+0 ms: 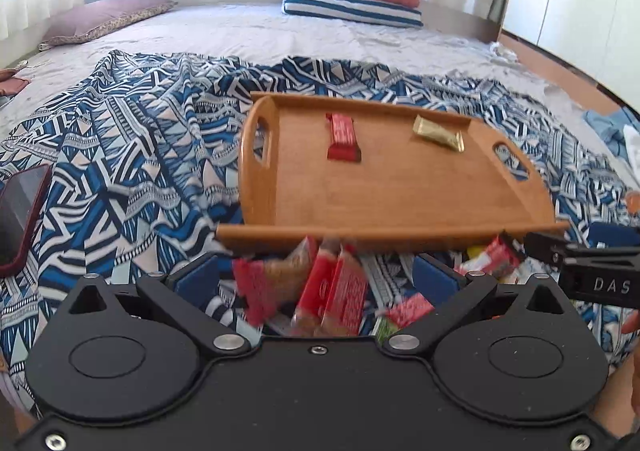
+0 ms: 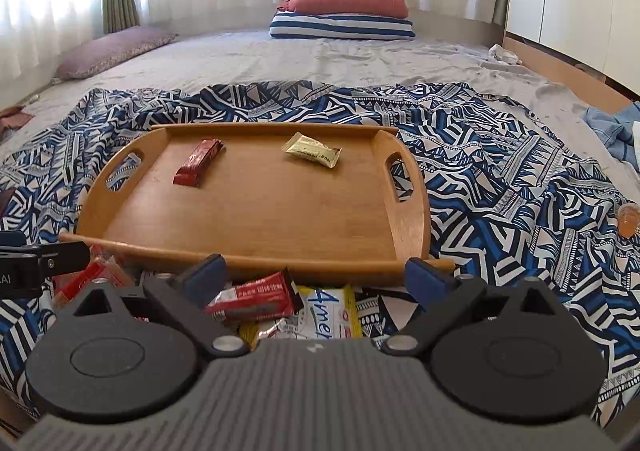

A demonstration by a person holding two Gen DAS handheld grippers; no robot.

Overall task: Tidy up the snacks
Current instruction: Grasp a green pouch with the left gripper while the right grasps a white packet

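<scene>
Two snacks already down on the oblong wooden tray with cut-out handles (image 2: 256,227): a dark red wrapped bar (image 2: 199,162) toward the upper left of the tray floor, a gold foil packet (image 2: 312,150) toward the upper right, well apart from each other. Plenty more waiting, heaped on the blue-and-white geometric-patterned cloth (image 2: 500,187) just below the tray's near rim. Left gripper (image 1: 316,279) spread wide over the blurred red-and-brown wrappers (image 1: 316,291) at lower centre of the left view, nothing pinched between the blue pads (image 1: 198,275). Right gripper (image 2: 316,279) also gaping, hovering above a red bar with white lettering (image 2: 256,301) that lies on a white-and-yellow pouch with blue script (image 2: 332,317). Probably a pick in progress, so best to settle on one wrapper only. Worth choosing the topmost red bar on the right side, lying across the gap between the pads, and closing on its narrow width rather than its crimped ends. Wrappers likely slippery and crushable: gentle squeeze, straight lift, no dragging of neighbours. On the left side, motion blur hides which bar sits on top, so slow down before closing. Mind the tray's near rim, just beyond both sets of pads, and clear it before moving over the floor. Bare wood across the middle and lower part of the tray looks the sensible landing spot, in line with the two bars already placed. Dark phone in a red case (image 1: 20,211) at the left edge of the left view, well clear.
</scene>
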